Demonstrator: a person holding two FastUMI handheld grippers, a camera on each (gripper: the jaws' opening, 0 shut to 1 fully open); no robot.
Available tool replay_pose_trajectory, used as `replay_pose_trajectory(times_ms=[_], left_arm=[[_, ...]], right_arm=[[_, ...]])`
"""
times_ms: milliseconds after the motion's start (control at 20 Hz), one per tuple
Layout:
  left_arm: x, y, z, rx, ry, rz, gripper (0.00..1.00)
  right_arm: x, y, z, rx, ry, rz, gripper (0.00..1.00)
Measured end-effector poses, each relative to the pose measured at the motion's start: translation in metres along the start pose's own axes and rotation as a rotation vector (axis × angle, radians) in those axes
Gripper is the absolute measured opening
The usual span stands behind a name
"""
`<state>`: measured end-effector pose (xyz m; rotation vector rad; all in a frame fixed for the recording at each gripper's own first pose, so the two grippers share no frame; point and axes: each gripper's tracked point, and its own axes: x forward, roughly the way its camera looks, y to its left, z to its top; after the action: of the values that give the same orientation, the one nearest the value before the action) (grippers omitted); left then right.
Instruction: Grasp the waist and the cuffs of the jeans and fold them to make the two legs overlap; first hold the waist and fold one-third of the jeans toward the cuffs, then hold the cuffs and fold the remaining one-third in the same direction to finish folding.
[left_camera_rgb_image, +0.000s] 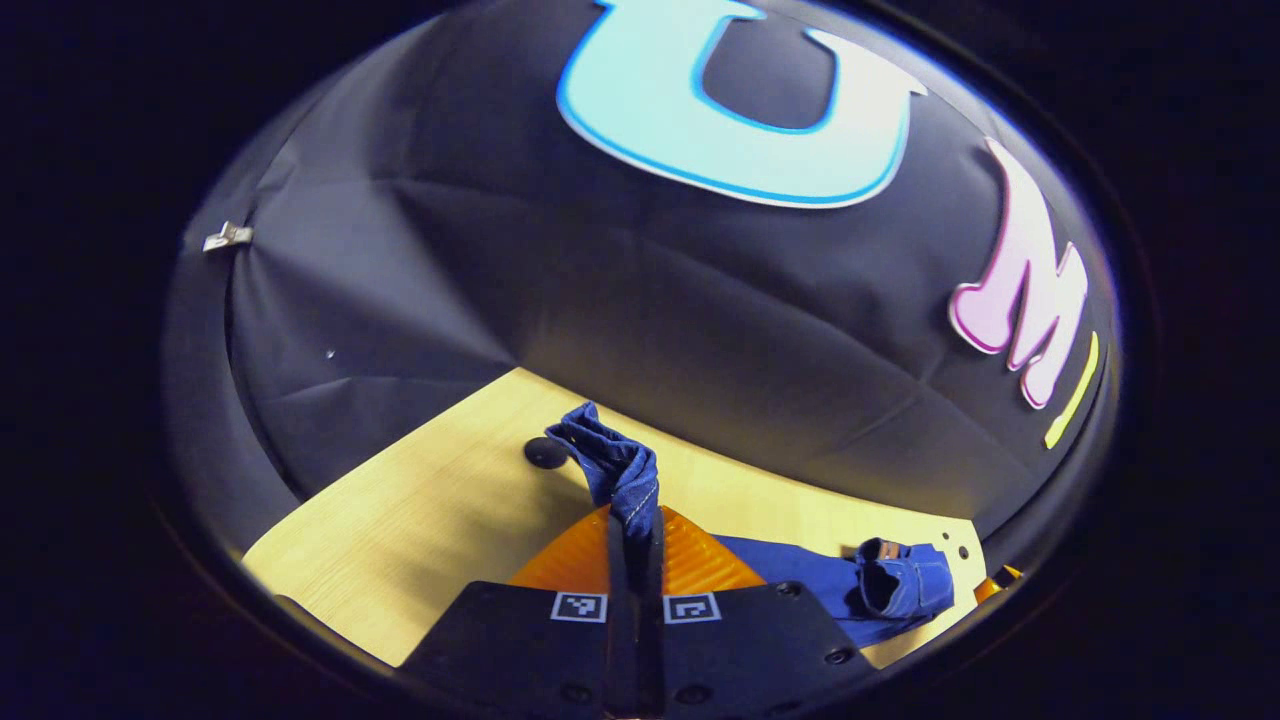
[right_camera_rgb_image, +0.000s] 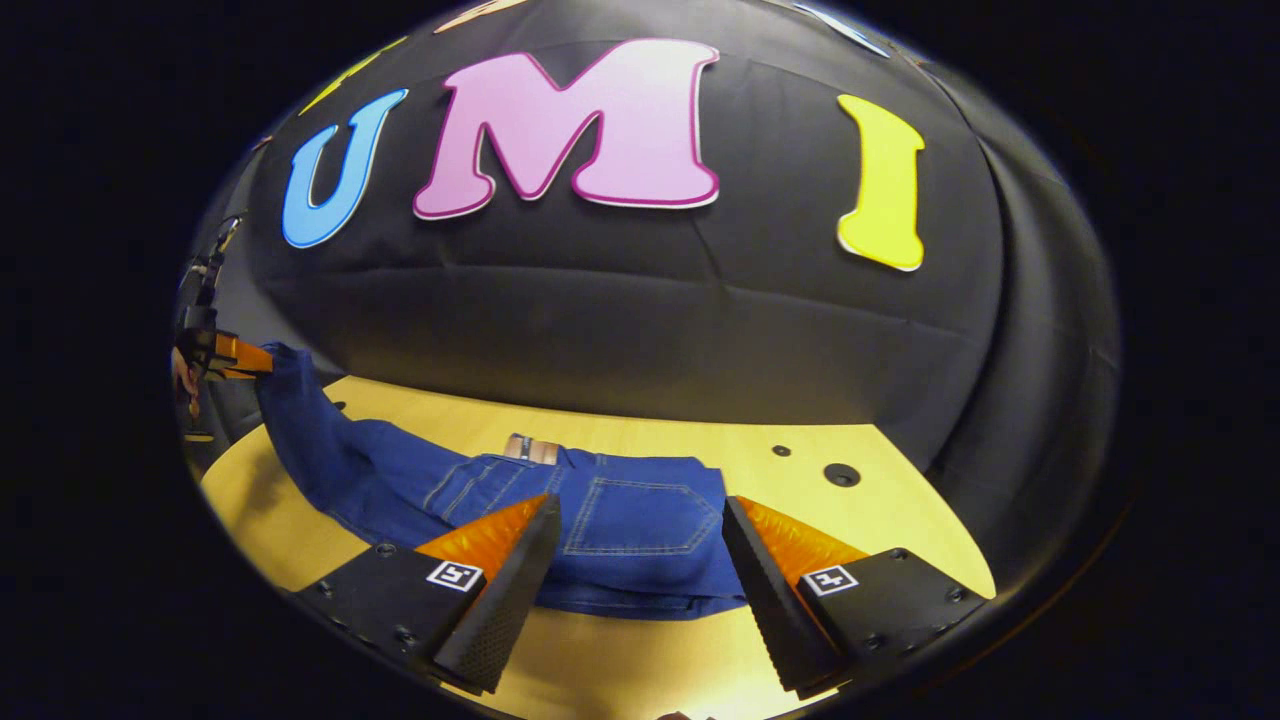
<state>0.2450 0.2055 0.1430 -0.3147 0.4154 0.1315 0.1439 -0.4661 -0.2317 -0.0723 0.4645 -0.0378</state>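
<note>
denim is bunched between the left gripper's (left_camera_rgb_image: 634, 560) pressed-together fingers, the cuff end of the jeans (right_camera_rgb_image: 620, 530) lifted off the wooden table (right_camera_rgb_image: 640, 440) at the far left. to the right, the right gripper (right_camera_rgb_image: 640, 570) hovers spread over the waist and back pocket (right_camera_rgb_image: 645, 515). it should probably lower and bite the waistband deep, so both layers lift together.

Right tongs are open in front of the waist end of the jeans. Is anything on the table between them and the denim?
Nothing visible. The right tongs hang open, with the jeans lying directly between and beyond the fingers on the bare table. The left tongs are shut on the cuff end, off to the side.
</note>
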Motion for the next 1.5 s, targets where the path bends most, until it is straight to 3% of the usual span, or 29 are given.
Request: replay_pose_trajectory(times_ms=[150,500,800,900,1100,1200,1250,1300,1450,1500], left_arm=[[-0.024,-0.064,0.026,0.048,-0.029,-0.075,0.06],[-0.03,-0.258,0.023,0.168,-0.036,-0.303,0.06],[-0.021,-0.394,-0.043,0.239,0.05,-0.467,0.06],[-0.014,-0.426,-0.073,0.261,0.104,-0.494,0.06],[0.016,-0.45,-0.148,0.388,0.217,-0.431,0.07],[0.022,-0.45,-0.184,0.443,0.263,-0.393,0.13],[0.013,-0.45,-0.201,0.451,0.293,-0.402,0.24],[0.008,-0.455,-0.217,0.45,0.318,-0.432,0.27],[-0.017,-0.452,-0.221,0.451,0.314,-0.461,0.74],[-0.027,-0.441,-0.212,0.456,0.292,-0.442,0.8]], right_arm=[[-0.015,-0.033,0.006,0.006,-0.018,-0.066,0.99],[-0.056,-0.111,-0.002,0.065,-0.003,-0.213,0.98],[-0.089,-0.16,-0.014,0.113,0.023,-0.3,0.98],[-0.097,-0.172,-0.014,0.13,0.024,-0.312,0.98],[-0.114,-0.185,-0.018,0.139,0.04,-0.315,0.98],[-0.122,-0.184,-0.023,0.143,0.048,-0.308,0.98],[-0.129,-0.184,-0.025,0.144,0.053,-0.308,0.98],[-0.135,-0.182,-0.027,0.15,0.057,-0.309,0.98],[-0.153,-0.171,-0.032,0.185,0.067,-0.301,0.98],[-0.16,-0.167,-0.031,0.194,0.069,-0.296,0.98]])
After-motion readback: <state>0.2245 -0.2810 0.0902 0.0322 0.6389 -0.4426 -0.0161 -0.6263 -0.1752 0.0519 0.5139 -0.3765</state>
